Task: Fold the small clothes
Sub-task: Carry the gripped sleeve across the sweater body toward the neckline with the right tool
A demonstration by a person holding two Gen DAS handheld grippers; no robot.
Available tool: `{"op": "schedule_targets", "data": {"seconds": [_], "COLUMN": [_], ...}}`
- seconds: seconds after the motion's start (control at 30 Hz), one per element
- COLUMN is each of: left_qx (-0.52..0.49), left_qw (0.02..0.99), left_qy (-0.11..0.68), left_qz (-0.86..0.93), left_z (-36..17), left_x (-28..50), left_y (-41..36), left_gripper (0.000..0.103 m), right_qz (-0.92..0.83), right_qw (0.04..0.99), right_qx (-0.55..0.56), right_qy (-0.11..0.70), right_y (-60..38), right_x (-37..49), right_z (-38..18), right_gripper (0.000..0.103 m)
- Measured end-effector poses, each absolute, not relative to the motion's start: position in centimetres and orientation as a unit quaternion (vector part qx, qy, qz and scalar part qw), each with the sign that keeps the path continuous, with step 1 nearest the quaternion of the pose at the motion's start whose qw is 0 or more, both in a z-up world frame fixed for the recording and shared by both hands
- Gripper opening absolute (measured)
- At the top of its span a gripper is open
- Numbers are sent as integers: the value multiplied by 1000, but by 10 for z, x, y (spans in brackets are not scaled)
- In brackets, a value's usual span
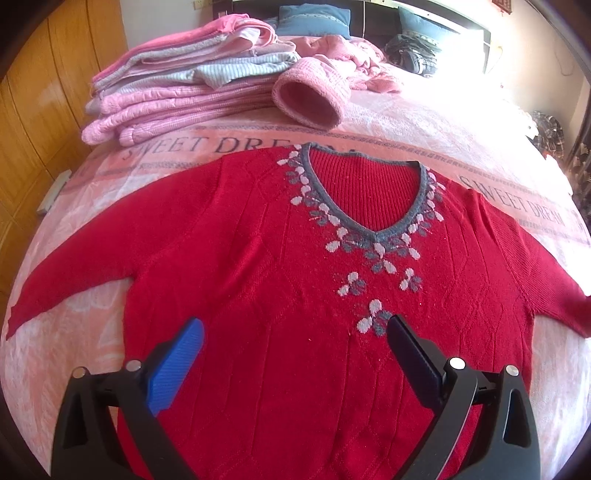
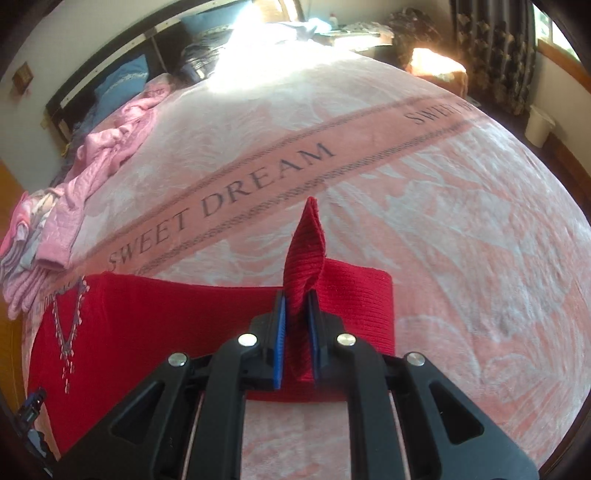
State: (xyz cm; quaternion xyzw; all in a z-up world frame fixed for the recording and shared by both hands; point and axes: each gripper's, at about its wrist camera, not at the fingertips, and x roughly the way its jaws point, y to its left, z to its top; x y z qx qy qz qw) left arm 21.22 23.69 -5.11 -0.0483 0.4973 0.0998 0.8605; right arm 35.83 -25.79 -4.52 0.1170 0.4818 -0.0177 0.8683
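A red knitted sweater (image 1: 280, 258) with a grey V-neck and white and grey flowers lies flat, front up, on the pink bed cover. Both sleeves stretch out sideways. My left gripper (image 1: 295, 332) hovers open over the sweater's lower chest, with nothing between its blue fingers. In the right wrist view the sweater (image 2: 166, 325) fills the lower left. My right gripper (image 2: 297, 299) is shut on the cuff end of the right sleeve (image 2: 306, 254). The cuff stands up in a point between the fingers.
A stack of folded pink and pale clothes (image 1: 184, 77) sits at the back left of the bed. A pink knit sleeve opening (image 1: 306, 99) and a crumpled pink garment (image 1: 354, 62) lie behind the sweater. The "SWEET DREAM" bed cover (image 2: 424, 229) spreads to the right. Blue pillows (image 1: 314, 18) line the headboard.
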Motion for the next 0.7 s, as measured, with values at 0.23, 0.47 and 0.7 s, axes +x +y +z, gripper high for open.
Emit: {"op": "schedule_targets", "data": {"seconds": [0.23,0.47,0.7], "left_qx": [-57,-62,-69], "left_qw": [859,855,854], "left_qy": [503,507,507], "left_qz": [83,87,96], "left_z": [-53,-58,-60], "left_x": [210,204,202], "left_y": [249,268,283], "left_gripper": [99,99,99], "right_qz": [88,128,178], "right_qw": [863,842,829], "right_qx": [40,20,38], "right_qy": [496,524,528], "right_y": [-113,-44,3], "right_x": [370,370,369], "right_z": [-46,-70,-74], "right_gripper": [10,10,10]}}
